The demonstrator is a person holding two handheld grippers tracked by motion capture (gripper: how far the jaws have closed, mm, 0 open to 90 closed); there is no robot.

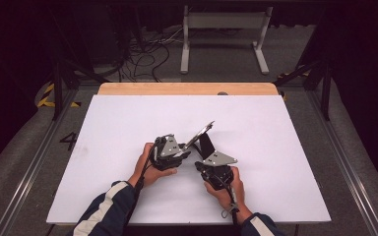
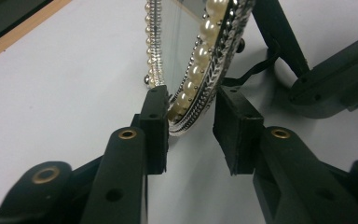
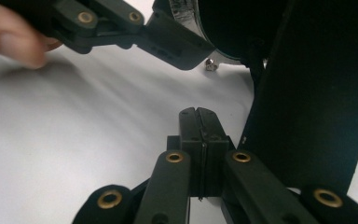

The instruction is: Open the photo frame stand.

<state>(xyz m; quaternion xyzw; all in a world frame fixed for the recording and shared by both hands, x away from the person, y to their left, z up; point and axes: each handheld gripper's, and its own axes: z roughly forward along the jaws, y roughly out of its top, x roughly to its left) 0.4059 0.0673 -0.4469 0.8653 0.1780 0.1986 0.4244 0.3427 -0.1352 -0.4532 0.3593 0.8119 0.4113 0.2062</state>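
Left gripper view shows a pearl-rimmed mirror [image 2: 200,60] standing tilted near the middle of the white table [image 1: 128,123], its lower edge between the left gripper [image 2: 191,128]'s spread jaws, one pad touching the rim, the other apart. The right gripper [image 3: 199,126], jaws pressed together on nothing, rests beside the mirror's black back stand [image 3: 307,93]. Steadying the frame probably means closing gently on the rim. Beyond the table lie cables [image 1: 142,54] on a grey floor.
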